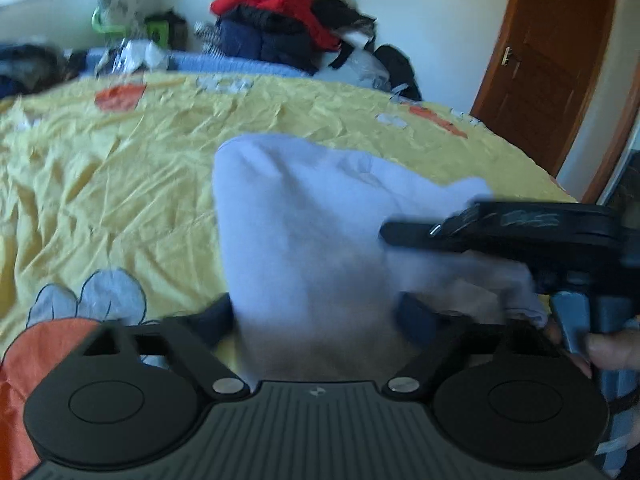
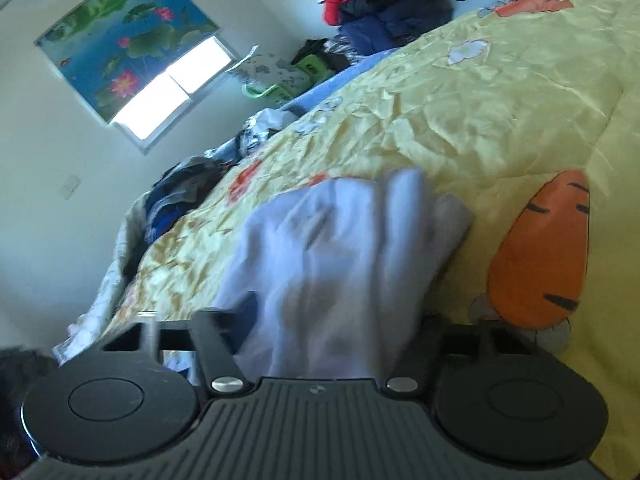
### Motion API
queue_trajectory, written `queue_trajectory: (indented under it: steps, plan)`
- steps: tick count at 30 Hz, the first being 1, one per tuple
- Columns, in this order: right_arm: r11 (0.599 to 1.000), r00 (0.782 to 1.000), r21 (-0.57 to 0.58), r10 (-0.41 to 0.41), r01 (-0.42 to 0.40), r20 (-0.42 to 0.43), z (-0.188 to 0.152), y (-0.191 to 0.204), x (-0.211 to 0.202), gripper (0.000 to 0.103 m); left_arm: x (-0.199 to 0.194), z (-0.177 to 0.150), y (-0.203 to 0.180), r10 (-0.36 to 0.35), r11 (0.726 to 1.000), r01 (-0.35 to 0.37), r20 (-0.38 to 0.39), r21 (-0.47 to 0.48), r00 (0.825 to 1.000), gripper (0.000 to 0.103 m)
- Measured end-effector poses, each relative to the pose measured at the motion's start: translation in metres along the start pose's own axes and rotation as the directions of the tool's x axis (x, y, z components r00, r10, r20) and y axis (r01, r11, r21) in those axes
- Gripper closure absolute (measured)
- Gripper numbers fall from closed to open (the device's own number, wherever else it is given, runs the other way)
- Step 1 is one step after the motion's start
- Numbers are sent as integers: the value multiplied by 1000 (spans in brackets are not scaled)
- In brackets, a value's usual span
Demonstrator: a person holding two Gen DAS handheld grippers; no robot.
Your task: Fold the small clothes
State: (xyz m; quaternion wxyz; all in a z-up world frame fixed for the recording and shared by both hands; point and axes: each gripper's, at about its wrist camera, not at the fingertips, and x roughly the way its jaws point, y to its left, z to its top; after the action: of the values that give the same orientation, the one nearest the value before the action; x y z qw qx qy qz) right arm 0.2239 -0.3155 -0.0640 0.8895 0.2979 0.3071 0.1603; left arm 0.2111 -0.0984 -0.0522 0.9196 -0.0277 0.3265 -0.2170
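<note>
Left tongs [image 1: 320, 320] astride pale garment [image 1: 304, 216], right tongs [image 2: 320, 320] likewise — yellow bedspread [image 1: 120, 168] beneath

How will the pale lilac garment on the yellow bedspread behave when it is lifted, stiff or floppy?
Probably floppy: the pale lilac garment lies in soft rumpled folds between the right gripper's fingers. It looks thin, so likely light. On the wrinkled yellow bedspread it may drag and bunch rather than slide.
</note>
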Motion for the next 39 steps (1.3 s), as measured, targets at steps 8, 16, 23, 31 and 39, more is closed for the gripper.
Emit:
queue_trajectory:
  steps: [8, 16, 23, 31, 39]
  plan:
    - [1000, 998, 26, -14, 12, 61, -10, 5, -9, 80, -16, -1, 5, -8, 1000, 9, 56, -24, 998, 70]
    - [993, 988, -18, 118, -116, 103, -2, 57, -13, 81, -61, 13, 33, 58, 997, -49, 164, -57, 985, 71]
    - [998, 997, -20, 57, -56, 55, -3, 74, 32, 72, -47, 24, 57, 162, 987, -162, 34, -19, 986, 65]
    - [958, 948, -86, -252, 272, 193, -14, 72, 3, 56, -78, -10, 43, 236, 966, -247, 120, 83, 964, 30]
    - [857, 984, -486, -169, 174, 54, -48, 127, 11, 62, -69, -37, 27, 273, 951, -277, 47, 138, 961, 30]
